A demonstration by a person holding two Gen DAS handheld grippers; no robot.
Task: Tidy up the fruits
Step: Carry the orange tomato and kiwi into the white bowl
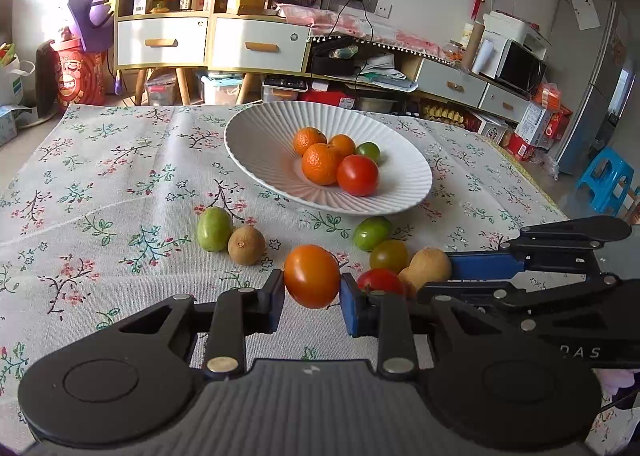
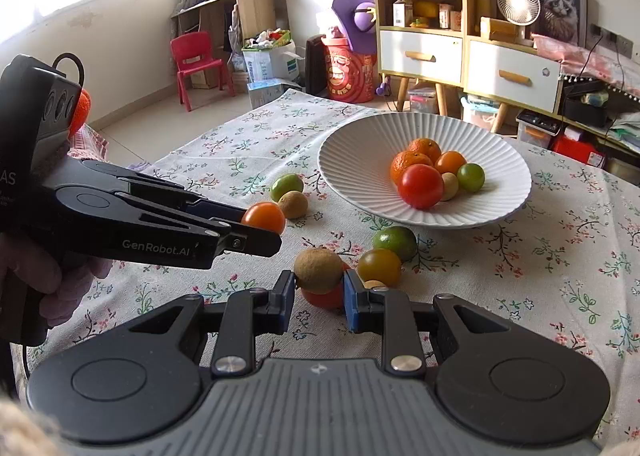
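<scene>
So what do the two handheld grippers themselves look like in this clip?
Both match: the left gripper and right gripper have matte black linkage arms with silver pivot pins, blue finger pads, and a ribbed grey body between round black discs. White "GenRobot.AI" lettering runs along the left one's side, and a black cable loops off its top.

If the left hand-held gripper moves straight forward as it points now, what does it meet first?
Probably the white plate. The left hand-held gripper holds an orange tomato, and only bare tablecloth appears between them; depth is uncertain.
</scene>
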